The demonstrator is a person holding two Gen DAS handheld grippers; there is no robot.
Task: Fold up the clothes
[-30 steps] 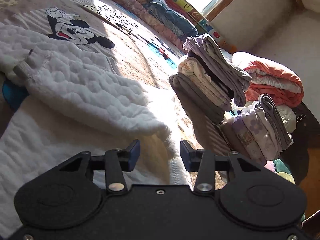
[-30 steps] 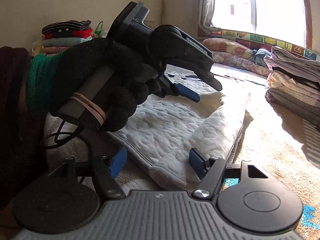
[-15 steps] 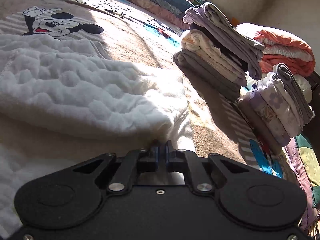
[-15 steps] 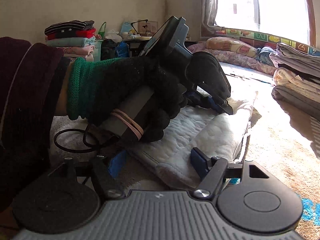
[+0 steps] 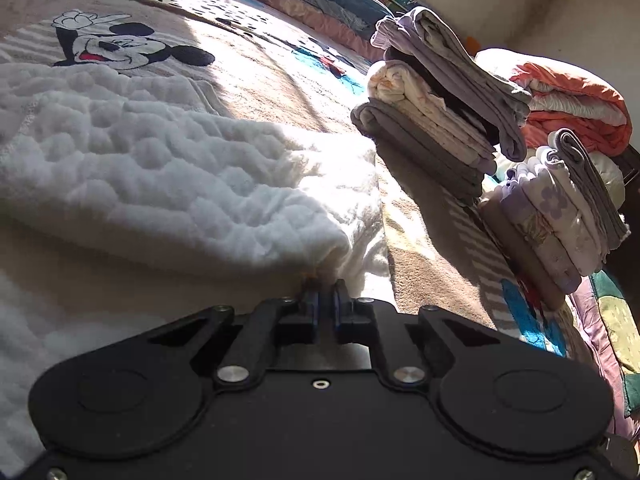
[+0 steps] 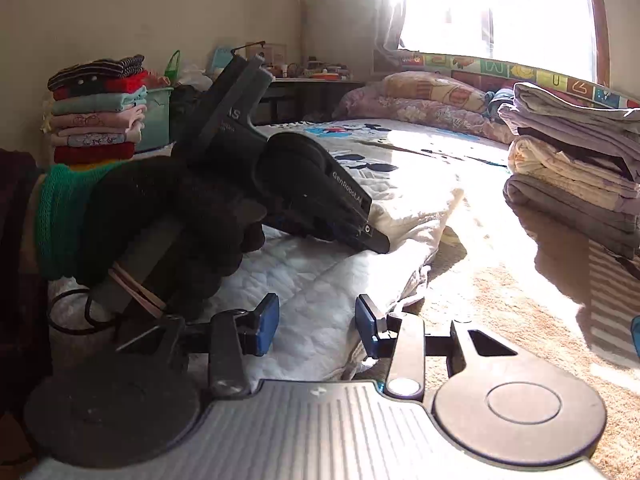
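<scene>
— One white quilted garment (image 5: 168, 168), lying part-folded on the Mickey Mouse blanket (image 5: 248, 60) of the bed, thick folded edge toward the sunlit side.

— And the left gripper (image 5: 326, 300)?

— Pressed together on the near corner of that folded edge; jaws shut with a sliver of white fabric between them. Held by a black-gloved hand (image 6: 172, 216), low over the cloth in the right wrist view.

— Right gripper (image 6: 316, 322)?

— Spread wide, blue pads either side of the near hem, gripping nothing yet. Hovering just above the fabric.

— Risks from here?

— Probably a thin pinch: only the top layer caught, so the lower layers drop away on the lift and the fold opens. Also uneven pull, with just one corner secured, likely to skew the edge. Better with the right jaws closed on the hem before any lift.

— Anything nearby to hit?

— Stack of folded clothes (image 5: 440, 112) standing near the far edge of the garment; a wide swing toward it could topple it. Second pile (image 5: 560, 216) just beyond, leaning.
</scene>
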